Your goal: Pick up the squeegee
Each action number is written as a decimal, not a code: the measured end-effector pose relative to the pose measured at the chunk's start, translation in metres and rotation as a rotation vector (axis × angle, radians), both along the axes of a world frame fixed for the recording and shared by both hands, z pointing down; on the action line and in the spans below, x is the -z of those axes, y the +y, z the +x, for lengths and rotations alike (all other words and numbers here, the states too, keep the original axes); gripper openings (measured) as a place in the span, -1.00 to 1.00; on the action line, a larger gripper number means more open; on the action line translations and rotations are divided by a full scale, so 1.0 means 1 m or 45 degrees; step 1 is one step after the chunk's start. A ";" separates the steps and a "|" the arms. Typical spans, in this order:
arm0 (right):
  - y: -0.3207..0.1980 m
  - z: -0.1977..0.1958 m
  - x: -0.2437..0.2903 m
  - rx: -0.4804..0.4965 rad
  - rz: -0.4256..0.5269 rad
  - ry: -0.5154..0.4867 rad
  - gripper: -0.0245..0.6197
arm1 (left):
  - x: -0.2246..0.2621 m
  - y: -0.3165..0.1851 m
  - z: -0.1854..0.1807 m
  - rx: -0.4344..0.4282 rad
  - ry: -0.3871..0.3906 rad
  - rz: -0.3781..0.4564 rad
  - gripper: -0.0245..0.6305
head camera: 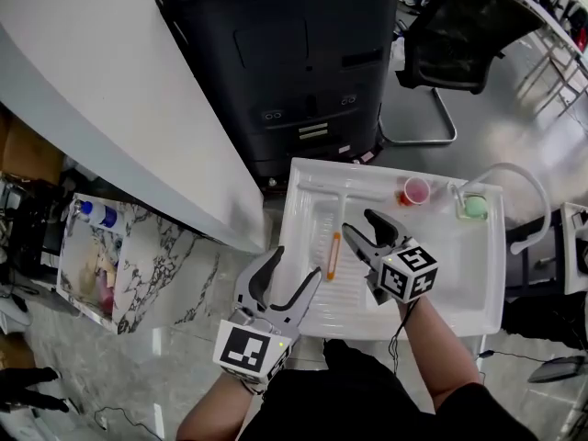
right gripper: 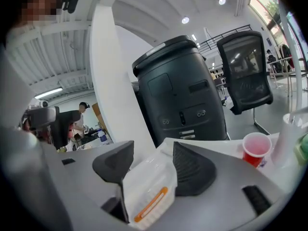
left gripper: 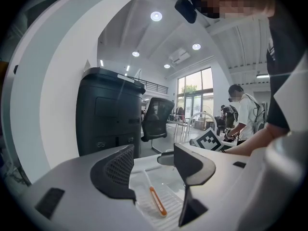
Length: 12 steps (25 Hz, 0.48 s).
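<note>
The squeegee (head camera: 332, 254) has a white blade and an orange handle. It lies flat on the ribbed floor of the white sink basin (head camera: 459, 283). My right gripper (head camera: 361, 224) hovers over the basin just right of the handle, open and empty. In the right gripper view the orange handle (right gripper: 150, 204) shows low between the open jaws (right gripper: 151, 165). My left gripper (head camera: 294, 269) stands open at the basin's front left edge, holding nothing. The left gripper view shows the squeegee (left gripper: 157, 201) ahead of and below the left gripper (left gripper: 154, 170).
A red cup (head camera: 415, 191) and a green cup (head camera: 475, 207) stand on the basin's far rim by a white curved faucet (head camera: 528, 186). Behind the basin are a tall black bin (head camera: 294, 53) and an office chair (head camera: 459, 35). A white curved counter (head camera: 101, 90) runs at left.
</note>
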State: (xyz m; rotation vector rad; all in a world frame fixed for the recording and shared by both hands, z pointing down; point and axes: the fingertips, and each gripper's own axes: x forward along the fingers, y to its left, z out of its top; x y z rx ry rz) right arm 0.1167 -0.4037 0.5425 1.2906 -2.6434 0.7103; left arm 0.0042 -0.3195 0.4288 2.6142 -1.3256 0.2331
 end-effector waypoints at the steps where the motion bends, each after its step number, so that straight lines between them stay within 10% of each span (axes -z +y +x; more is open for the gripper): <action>1: -0.002 0.001 -0.008 0.004 -0.025 -0.005 -0.12 | -0.001 -0.001 0.001 0.003 0.000 -0.001 -0.12; 12: -0.021 -0.006 -0.092 0.051 -0.318 -0.076 -0.12 | -0.019 -0.007 0.004 0.019 -0.049 -0.116 -0.11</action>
